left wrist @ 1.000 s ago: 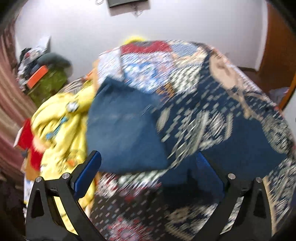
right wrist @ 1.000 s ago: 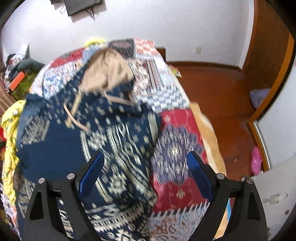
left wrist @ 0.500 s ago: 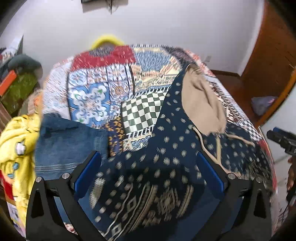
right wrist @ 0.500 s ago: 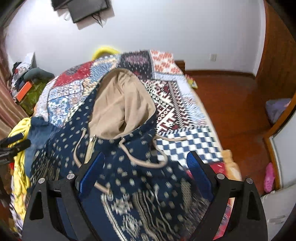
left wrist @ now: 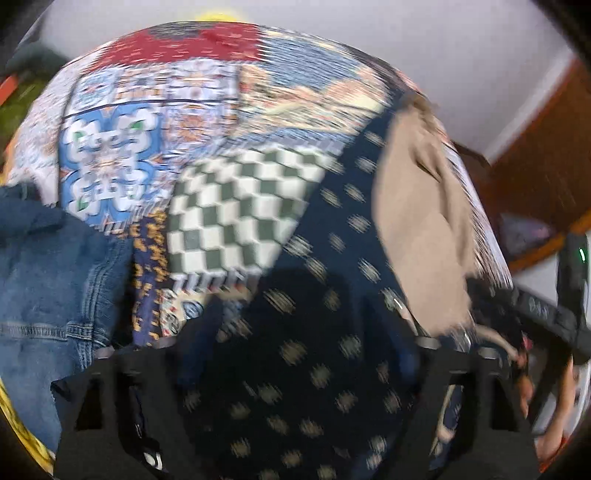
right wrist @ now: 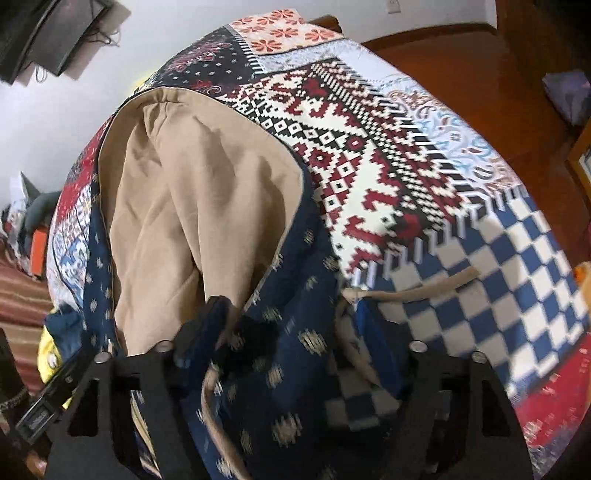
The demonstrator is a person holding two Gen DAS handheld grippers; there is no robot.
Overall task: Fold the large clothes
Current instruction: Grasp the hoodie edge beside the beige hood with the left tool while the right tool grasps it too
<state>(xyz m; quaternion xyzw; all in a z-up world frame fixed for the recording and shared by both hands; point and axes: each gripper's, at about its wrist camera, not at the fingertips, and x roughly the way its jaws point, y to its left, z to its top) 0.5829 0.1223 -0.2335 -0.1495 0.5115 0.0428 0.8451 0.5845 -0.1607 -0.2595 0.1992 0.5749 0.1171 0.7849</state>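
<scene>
A navy patterned hoodie [left wrist: 332, 258] with a tan-lined hood [left wrist: 417, 221] lies on a bed with a patchwork cover [left wrist: 243, 206]. My left gripper [left wrist: 295, 332] is low over the hoodie's shoulder, jaws apart, fabric between them; the view is blurred. My right gripper [right wrist: 291, 325] is down at the hood's base [right wrist: 177, 221], jaws apart astride the navy cloth [right wrist: 288, 343] and a tan drawstring [right wrist: 417, 291]. The right gripper's body shows in the left wrist view [left wrist: 546, 314].
A pair of blue jeans [left wrist: 48, 288] lies at the left of the bed beside yellow clothing [right wrist: 51, 354]. A wooden floor [right wrist: 480, 74] is to the right of the bed. A dark screen [right wrist: 48, 33] hangs on the white wall.
Both grippers have dropped down and forward onto the hoodie near the hood. The hoodie fills much more of both views than before. Jaws stay apart.
</scene>
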